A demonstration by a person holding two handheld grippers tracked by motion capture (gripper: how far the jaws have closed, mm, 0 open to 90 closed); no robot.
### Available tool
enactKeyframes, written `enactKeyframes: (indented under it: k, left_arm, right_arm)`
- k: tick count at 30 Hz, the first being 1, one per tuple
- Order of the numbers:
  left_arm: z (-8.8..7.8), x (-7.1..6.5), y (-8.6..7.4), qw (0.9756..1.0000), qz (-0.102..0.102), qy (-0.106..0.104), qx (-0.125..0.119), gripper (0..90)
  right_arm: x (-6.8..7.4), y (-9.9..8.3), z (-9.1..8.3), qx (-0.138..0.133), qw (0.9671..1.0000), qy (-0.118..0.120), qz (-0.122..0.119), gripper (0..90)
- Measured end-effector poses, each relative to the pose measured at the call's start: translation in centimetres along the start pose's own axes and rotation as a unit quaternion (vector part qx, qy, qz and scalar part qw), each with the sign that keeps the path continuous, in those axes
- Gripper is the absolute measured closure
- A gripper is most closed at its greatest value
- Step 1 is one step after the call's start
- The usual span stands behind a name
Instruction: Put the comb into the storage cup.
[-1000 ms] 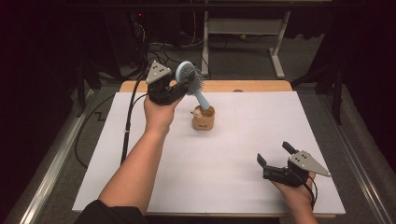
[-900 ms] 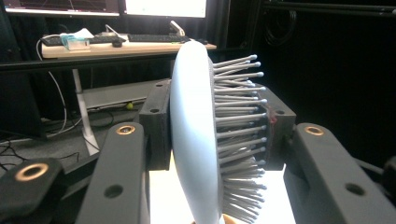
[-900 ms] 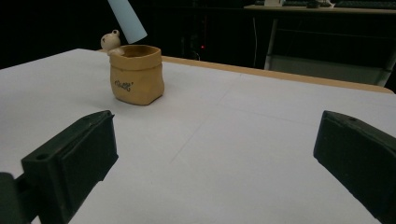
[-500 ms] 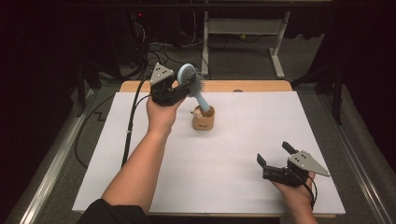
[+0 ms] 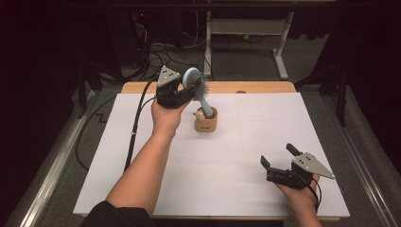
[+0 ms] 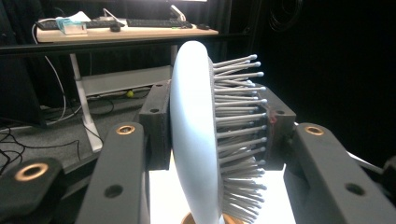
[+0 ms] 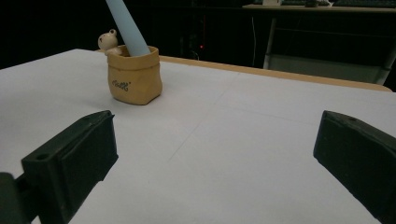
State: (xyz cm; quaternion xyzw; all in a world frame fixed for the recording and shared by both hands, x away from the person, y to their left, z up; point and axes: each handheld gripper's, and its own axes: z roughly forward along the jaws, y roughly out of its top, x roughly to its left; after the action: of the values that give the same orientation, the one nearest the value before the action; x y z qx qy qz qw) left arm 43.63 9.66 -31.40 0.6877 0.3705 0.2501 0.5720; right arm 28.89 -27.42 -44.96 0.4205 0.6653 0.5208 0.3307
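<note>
A light blue hairbrush (image 5: 196,85) stands tilted with its handle (image 7: 127,28) down in a small tan pot (image 5: 206,120) near the table's back middle. My left gripper (image 5: 189,91) is shut on the brush head, its black pads (image 6: 158,125) pressing the smooth back and the bristles (image 6: 238,135). A little bear figure (image 7: 107,41) sits on the pot's rim. At the front right, my right gripper (image 5: 280,157) rests low over the white table (image 5: 236,189), open, nothing between its jaws. From it, the pot (image 7: 134,77) stands far off to the left.
The white sheet ends at a wooden strip (image 5: 255,87) along the table's back edge. Beyond it, cables (image 5: 165,56) lie on the floor beside a grey desk frame (image 5: 246,28). A black cable (image 5: 137,123) trails from my left gripper across the sheet.
My left hand has shifted slightly with the brush head still gripped; the brush stays in the pot. The right gripper has not moved.
</note>
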Motion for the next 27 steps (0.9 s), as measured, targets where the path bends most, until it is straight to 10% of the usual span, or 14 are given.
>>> enactKeyframes:
  k: [27]
  left_arm:
    - [1.4, 0.4, -1.8, 0.9996, -0.018, 0.003, 0.020, 56.4]
  right_arm:
    - [-0.2, 0.0, -0.1, -0.005, 1.0000, 0.000, 0.003, 0.0]
